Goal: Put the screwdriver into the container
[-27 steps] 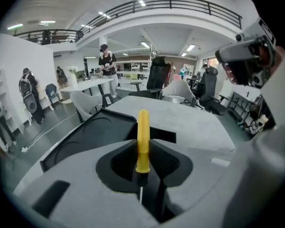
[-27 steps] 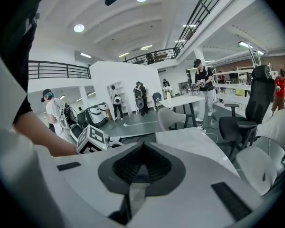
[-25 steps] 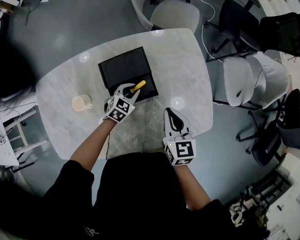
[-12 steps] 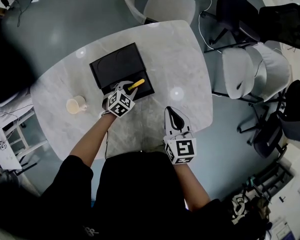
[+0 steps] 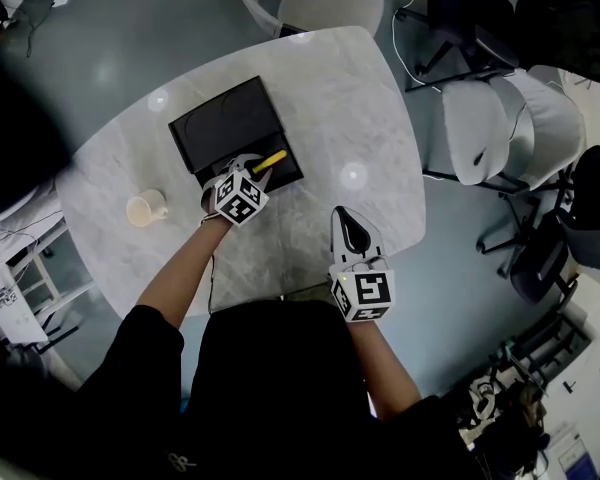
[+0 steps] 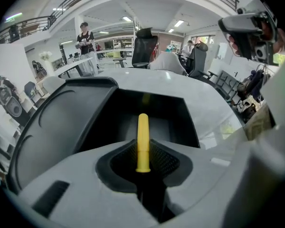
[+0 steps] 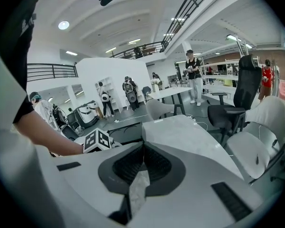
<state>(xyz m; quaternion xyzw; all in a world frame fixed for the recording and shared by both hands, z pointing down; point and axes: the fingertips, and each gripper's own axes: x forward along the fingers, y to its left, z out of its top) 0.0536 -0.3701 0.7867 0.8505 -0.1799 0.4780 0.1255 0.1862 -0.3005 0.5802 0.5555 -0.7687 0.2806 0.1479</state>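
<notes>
Screwdriver (image 5: 271,159) is clamped in left gripper (image 5: 245,165), tilted down over the container (image 5: 220,118); right gripper (image 5: 346,220), closed and empty, points far.

This is a large open-plan office or lab hall rather than a home: a pale marble-look surface (image 5: 370,98) stands on a smooth grey floor (image 5: 130,28), ringed by white swivel chairs (image 5: 485,148) and a black office chair (image 5: 470,8). The gripper views show a high white ceiling with round recessed lights (image 7: 63,25) and a railed mezzanine (image 7: 47,71) running round the room. Below it are further work tables (image 7: 173,93), open shelving (image 7: 104,87) and several people standing (image 7: 194,75) among wheeled equipment
</notes>
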